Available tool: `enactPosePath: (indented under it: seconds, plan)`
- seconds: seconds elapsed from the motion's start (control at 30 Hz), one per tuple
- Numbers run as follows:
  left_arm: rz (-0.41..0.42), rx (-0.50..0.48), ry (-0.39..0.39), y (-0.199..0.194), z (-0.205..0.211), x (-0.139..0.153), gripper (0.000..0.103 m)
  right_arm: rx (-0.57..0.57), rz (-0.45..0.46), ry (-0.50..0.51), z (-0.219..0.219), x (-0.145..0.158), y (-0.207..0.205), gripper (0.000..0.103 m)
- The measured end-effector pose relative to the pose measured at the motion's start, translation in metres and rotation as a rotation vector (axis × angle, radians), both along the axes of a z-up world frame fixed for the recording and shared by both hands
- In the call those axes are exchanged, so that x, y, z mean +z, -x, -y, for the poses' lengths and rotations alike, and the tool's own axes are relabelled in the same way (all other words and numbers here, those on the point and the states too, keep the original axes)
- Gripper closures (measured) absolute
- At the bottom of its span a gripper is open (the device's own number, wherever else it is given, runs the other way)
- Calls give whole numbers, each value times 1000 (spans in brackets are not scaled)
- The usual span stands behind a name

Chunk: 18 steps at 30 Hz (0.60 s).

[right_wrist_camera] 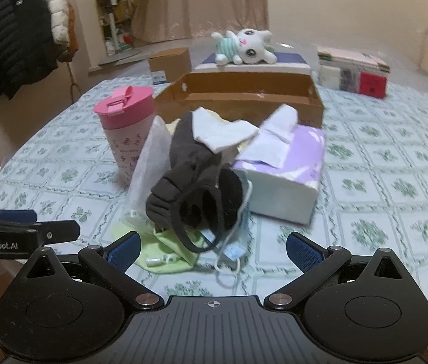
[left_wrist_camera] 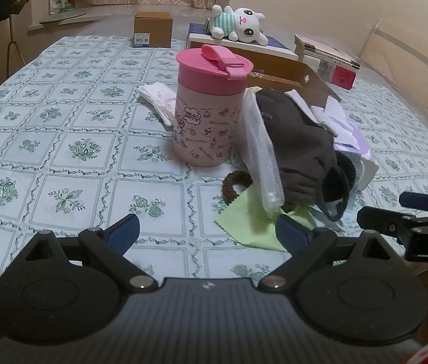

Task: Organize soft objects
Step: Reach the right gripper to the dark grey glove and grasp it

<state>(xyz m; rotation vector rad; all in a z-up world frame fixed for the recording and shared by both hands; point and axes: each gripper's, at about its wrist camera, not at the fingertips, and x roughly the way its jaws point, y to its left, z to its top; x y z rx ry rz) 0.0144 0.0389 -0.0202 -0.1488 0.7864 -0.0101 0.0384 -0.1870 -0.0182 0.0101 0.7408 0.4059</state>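
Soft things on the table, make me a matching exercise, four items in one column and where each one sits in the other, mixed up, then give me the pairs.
Things:
1. plush bunny
2. dark grey glove
3. green cloth
4. folded white cloth

Places:
A. lying flat under the pile, on the tablecloth
B. alone on the tablecloth, behind the pink Hello Kitty cup
C. on top of the blue and white box at the back
D. draped over the pile beside the purple tissue pack

Pairs: 1-C, 2-D, 3-A, 4-B
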Motion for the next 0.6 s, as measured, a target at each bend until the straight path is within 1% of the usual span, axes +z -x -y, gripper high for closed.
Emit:
enactPosePath:
  seconds: [0.03, 0.07, 0.13, 0.23, 0.3, 0.47, 0.6]
  plan:
    - [3, -6, -3, -2, -2, -1, 10, 11, 12, 6, -3, 0, -1, 2]
    - [8, -11, -4, -4, -3, -3, 11, 29, 27, 16, -7, -1, -3, 8]
    - [18, -17, -8, -7, -6, -5, 11, 62, 42, 30, -14, -2, -8, 16]
    - [34, -22, -16, -14, -8, -7, 11, 97, 61, 47, -25, -4, -16, 19]
    - [45, -25, -18, -18, -10, -8, 11, 114, 72, 56, -31, -5, -23, 24]
    - [48, -31, -3, -30, -14, -12, 13, 145, 88, 72, -45, -9, -38, 34]
    - [48, -40, 17, -39, -16, -13, 14, 139, 92, 77, -49, -11, -50, 36]
